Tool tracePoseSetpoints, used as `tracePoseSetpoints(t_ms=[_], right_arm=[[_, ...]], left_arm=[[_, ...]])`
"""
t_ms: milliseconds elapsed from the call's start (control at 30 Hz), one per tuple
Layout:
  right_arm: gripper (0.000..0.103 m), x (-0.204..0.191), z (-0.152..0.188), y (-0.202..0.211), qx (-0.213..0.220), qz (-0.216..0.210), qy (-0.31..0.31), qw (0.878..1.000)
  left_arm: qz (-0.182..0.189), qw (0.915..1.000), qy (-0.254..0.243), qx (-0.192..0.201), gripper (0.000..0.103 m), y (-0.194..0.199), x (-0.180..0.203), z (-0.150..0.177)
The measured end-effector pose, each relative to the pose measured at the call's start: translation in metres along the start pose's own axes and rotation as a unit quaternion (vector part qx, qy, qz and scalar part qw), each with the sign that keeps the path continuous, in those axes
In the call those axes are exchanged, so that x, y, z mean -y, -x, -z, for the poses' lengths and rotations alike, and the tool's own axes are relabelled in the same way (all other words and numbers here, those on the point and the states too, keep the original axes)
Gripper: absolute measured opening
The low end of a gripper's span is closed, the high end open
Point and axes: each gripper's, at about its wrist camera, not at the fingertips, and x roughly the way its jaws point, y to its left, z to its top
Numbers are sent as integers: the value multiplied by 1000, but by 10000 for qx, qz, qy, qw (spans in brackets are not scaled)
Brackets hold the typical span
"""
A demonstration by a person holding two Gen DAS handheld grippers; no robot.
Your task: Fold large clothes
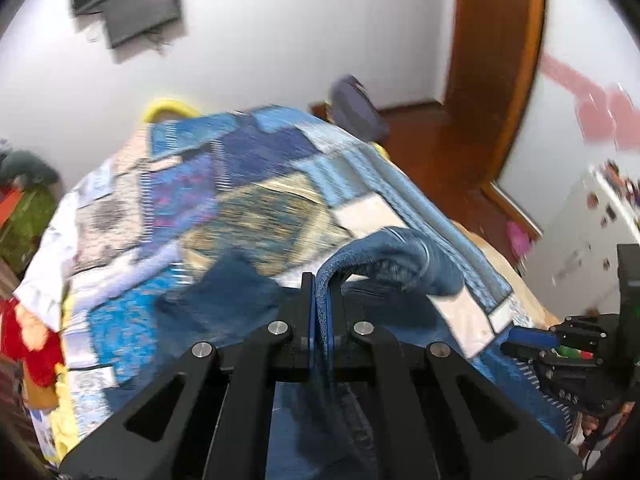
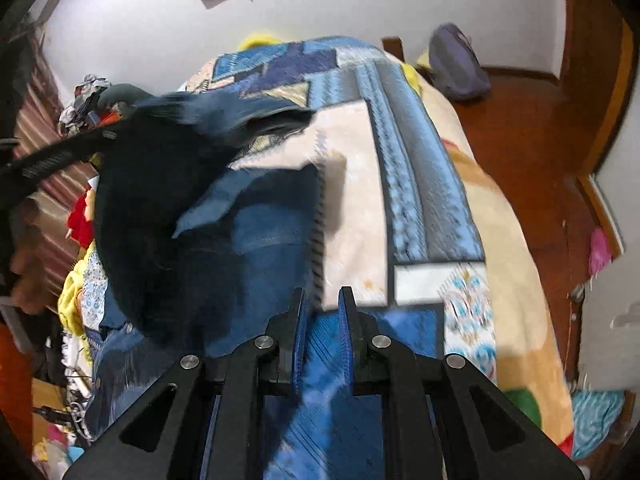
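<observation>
A dark blue denim garment lies on a bed covered with a blue patchwork blanket. My left gripper is shut on a fold of the denim, which rises from the pads and curls over to the right. My right gripper shows at that view's right edge, low over the blanket. In the right wrist view the garment spreads ahead, its left part lifted and blurred. The right gripper has its jaws close together with blue cloth filling the narrow gap. The blanket runs away ahead.
A grey-blue backpack sits on the wooden floor past the bed's far right corner. Heaps of coloured clothes crowd the bed's left side. A dark screen hangs on the white wall. A white cabinet stands at the right.
</observation>
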Motion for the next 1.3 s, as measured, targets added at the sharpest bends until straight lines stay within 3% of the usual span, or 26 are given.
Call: tracePoseSetpoints(t_ms=[167, 300, 400, 533, 600, 667, 767, 900, 1033, 1133, 1200, 1300], right_arm=[[11, -35, -22, -9, 113, -94, 302, 9994], [11, -60, -23, -34, 3, 117, 771, 9970], [11, -72, -10, -71, -320, 875, 1308, 9870], [11, -67, 5, -83, -238, 987, 1448, 9842], [11, -66, 7, -80, -259, 1095, 1506, 9822], [11, -65, 9, -79, -298, 1168, 1552, 9805], [11, -66, 13, -77, -294, 1237, 1684, 9775], [11, -71, 21, -77, -150, 1487, 2079, 9667], [11, -75, 27, -77, -56, 1660, 2365, 9573], [11, -69, 27, -73, -63, 1538, 2286, 9613], [11, -60, 27, -69, -82, 1310, 2113, 9686], [11, -46, 28, -64, -255, 960, 1738, 9798]], left_arm=[[-302, 9988, 380, 93, 4, 27, -62, 34], [-454, 9956, 741, -339, 4, 18, -106, 93], [-311, 9896, 1086, -887, 4, -3, -132, 146], [182, 9799, 1420, -1393, 9, -25, -143, 210], [162, 9776, 1453, -1511, 22, -28, -142, 231], [134, 9752, 1522, -1602, 45, -29, -142, 247], [-57, 9758, 1595, -1493, 64, -22, -147, 263], [339, 9663, 2066, -1500, 64, -17, -169, 264], [455, 9527, 2611, -1488, 66, -23, -190, 263], [318, 9385, 3013, -1654, 66, -44, -202, 264], [47, 9417, 2931, -1652, 64, -54, -208, 265], [-320, 9501, 2746, -1444, 34, -52, -208, 253]])
